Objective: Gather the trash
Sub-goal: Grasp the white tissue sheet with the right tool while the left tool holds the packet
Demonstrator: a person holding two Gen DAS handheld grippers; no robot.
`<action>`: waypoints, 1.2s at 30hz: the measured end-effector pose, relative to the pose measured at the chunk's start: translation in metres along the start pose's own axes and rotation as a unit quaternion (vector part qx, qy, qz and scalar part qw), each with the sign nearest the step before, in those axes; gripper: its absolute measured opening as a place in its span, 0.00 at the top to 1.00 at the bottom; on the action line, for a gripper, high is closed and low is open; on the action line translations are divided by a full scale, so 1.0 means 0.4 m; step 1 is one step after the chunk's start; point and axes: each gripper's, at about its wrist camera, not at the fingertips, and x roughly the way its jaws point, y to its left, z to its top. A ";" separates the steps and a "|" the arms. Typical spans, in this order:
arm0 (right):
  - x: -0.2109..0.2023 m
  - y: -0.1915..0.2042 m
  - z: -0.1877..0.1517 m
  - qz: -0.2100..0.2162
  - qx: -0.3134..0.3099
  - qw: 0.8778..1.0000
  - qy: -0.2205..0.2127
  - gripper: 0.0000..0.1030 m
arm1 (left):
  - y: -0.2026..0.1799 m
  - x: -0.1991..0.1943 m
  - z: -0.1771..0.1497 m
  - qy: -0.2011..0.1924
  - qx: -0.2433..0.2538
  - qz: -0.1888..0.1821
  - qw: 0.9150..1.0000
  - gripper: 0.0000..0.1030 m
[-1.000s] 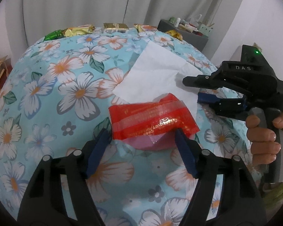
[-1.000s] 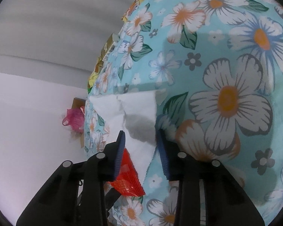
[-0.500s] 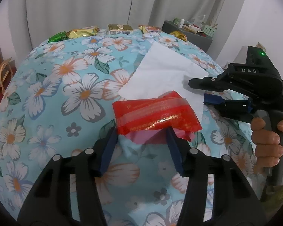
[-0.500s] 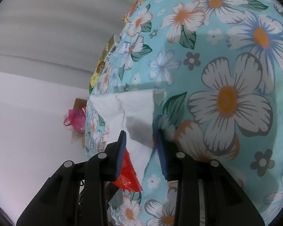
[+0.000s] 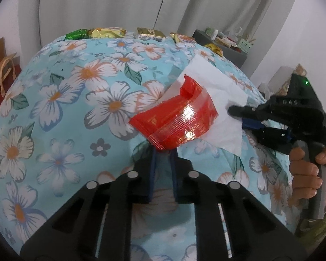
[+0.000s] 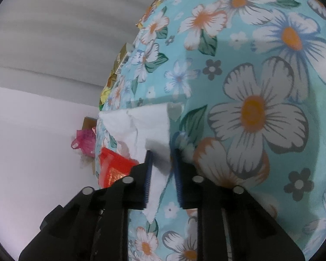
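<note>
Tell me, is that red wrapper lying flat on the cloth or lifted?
Lifted and bent. The left tool pinches the wrapper's near edge; its far end curls up over the white tissue.

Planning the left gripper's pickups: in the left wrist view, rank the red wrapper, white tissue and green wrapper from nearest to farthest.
1. Red wrapper, pinched at the left gripper.
2. White tissue, behind it, to the right.
3. Green wrapper, far edge, left.

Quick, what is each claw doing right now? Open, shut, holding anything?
Left claw: has just closed, pinching the red wrapper by its near edge.
Right claw: has just closed on the white tissue.
</note>
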 end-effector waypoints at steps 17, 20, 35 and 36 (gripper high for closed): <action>-0.064 -0.040 0.006 0.035 0.026 0.999 -0.027 0.95 | 0.019 -0.067 0.012 -0.031 -0.027 -0.044 0.998 1.00; -0.067 -0.051 0.000 0.047 0.029 0.998 -0.022 0.95 | 0.046 -0.055 0.036 -0.013 -0.088 -0.122 0.988 0.79; -0.002 -0.044 0.010 0.063 0.048 0.997 0.014 0.74 | 0.189 0.097 0.085 0.018 -0.342 -0.230 0.911 0.51; 0.003 -0.041 0.014 0.063 0.049 0.997 0.013 0.74 | 0.187 0.101 0.089 0.018 -0.341 -0.227 0.912 0.51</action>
